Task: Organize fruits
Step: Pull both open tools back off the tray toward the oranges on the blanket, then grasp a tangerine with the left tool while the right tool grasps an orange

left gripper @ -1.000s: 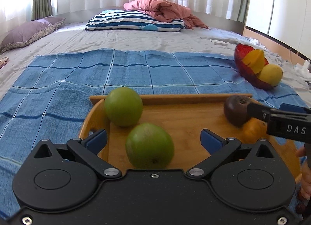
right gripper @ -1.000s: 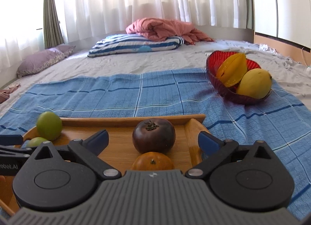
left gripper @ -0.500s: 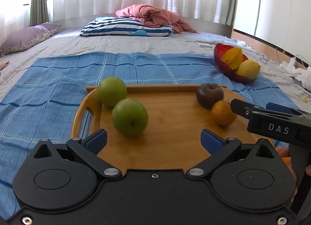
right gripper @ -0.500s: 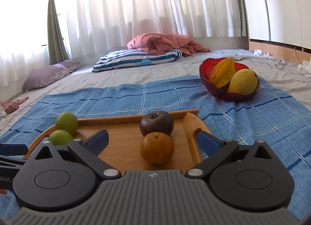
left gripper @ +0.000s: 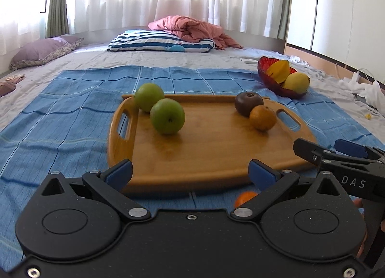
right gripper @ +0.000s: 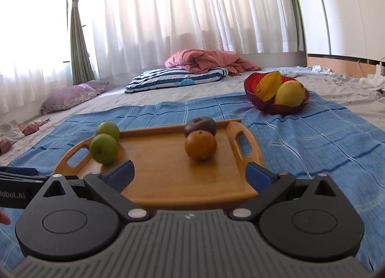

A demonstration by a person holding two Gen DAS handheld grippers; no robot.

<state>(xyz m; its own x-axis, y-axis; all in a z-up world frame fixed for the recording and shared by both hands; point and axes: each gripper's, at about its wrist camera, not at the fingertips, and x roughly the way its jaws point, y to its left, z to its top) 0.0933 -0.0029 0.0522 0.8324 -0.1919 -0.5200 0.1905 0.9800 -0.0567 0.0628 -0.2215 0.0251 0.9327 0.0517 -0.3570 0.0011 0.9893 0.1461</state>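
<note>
Four fruits are sitting on the wooden tray at frame centre: two green apples touching at its left end, a dark brown fruit and an orange touching at its right. The red bowl, upper right on the blue cloth, is holding a starfruit and a mango. Both left tongs and right tongs are hovering near the tray's close edge, spread wide and gripping nothing. Likely next: closing squarely around one round fruit, gently, since it rolls. A small orange thing is peeking out, half hidden behind the left tongs' body, unidentifiable.
</note>
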